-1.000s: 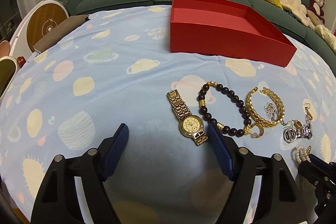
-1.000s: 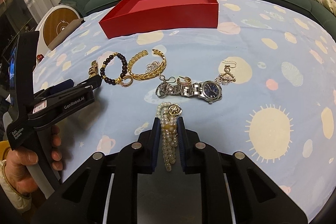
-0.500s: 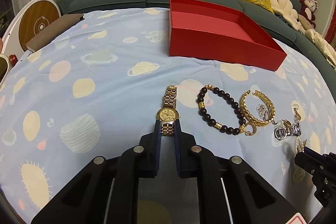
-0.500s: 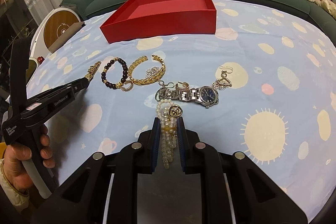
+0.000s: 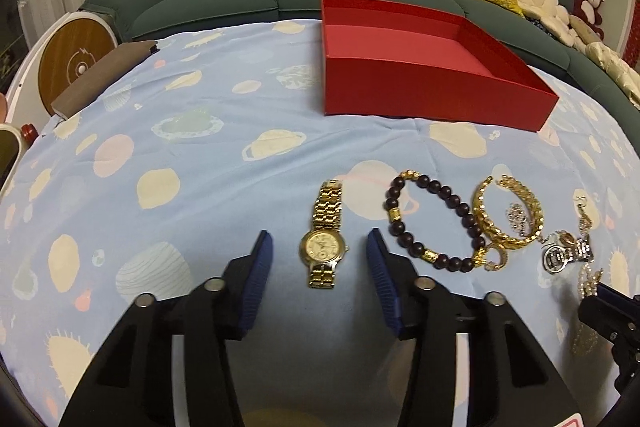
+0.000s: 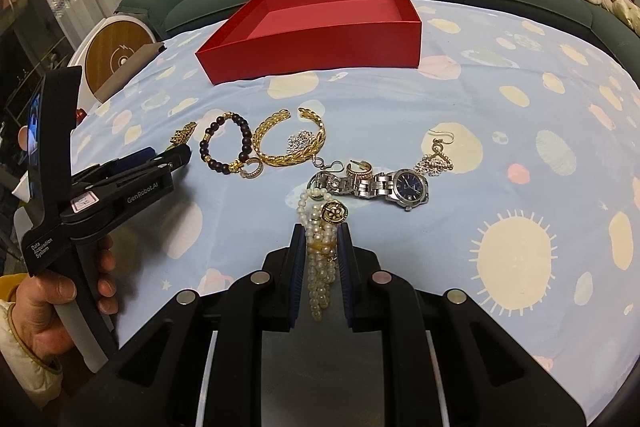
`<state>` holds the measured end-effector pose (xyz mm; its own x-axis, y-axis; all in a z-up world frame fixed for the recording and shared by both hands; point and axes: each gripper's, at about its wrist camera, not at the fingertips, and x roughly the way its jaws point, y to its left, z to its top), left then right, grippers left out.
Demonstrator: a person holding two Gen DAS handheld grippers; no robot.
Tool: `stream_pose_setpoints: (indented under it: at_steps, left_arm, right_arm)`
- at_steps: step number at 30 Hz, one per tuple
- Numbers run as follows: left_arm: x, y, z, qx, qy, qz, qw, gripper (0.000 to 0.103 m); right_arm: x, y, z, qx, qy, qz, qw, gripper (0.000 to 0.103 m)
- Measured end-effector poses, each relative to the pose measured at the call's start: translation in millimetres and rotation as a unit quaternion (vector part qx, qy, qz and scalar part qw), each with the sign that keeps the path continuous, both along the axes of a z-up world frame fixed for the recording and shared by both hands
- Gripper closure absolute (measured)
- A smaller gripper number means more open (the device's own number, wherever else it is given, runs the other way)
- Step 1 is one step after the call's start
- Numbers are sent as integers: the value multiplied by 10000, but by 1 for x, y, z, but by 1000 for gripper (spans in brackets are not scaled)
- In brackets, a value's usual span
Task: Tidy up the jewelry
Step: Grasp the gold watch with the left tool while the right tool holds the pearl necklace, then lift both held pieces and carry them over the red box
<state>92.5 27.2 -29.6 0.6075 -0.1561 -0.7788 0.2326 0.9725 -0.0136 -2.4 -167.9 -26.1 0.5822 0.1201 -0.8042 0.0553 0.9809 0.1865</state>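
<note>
Left tool (image 5: pixel 318 255): jaws opening, gold watch (image 5: pixel 323 239) flat between them at lower centre of the left view, pads clear of it on both sides. So nothing gripped.

Right tool (image 6: pixel 319 251): closed on the pearl strand (image 6: pixel 318 259), low centre of the right view. Loose end hangs down between the jaws and the far end lies touching the silver watch (image 6: pixel 384 185).

Red box (image 5: pixel 420 75) sits at the top of both views, empty, well apart from the jewelry on the blue cloth (image 5: pixel 180 147).

Risks as I read them:
- Gold watch is flat with a slim band; closing again on the case edges may pinch and skid it, or catch cloth with it.
- The pearls may be tangled with the silver watch clasp and the ring (image 6: pixel 359 169) beside it. Lifting could drag those pieces along or scatter them.
- The grip holds only part of the strand. It could slide out during the carry.
- Bead bracelet (image 5: pixel 436 223) lies just right of the left tool; a sideways drift would knock it into the gold bangle (image 5: pixel 508 211).
</note>
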Motion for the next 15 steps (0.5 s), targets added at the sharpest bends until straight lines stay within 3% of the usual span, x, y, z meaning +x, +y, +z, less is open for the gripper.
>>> stream_pose_setpoints:
  at_steps: [1,7,12,15]
  left_arm:
    - [1,0,0,17,-7,7,10000,81]
    - [0,2,4,-149,56,15,9999,82]
    - [-11,2,30,-467,-100,-112,9988,82]
    - [-19,2,52,-724,-214,-228,9969,82]
  right_arm:
    - [0,-1,0,0,1,-6,10000,87]
    - [-2,-5,4,5,-66,-52,10000,88]
    - [-3,-3,20,19,-282,-27,9996,88]
    - [-1,0,27,11,-358,29,9994,97]
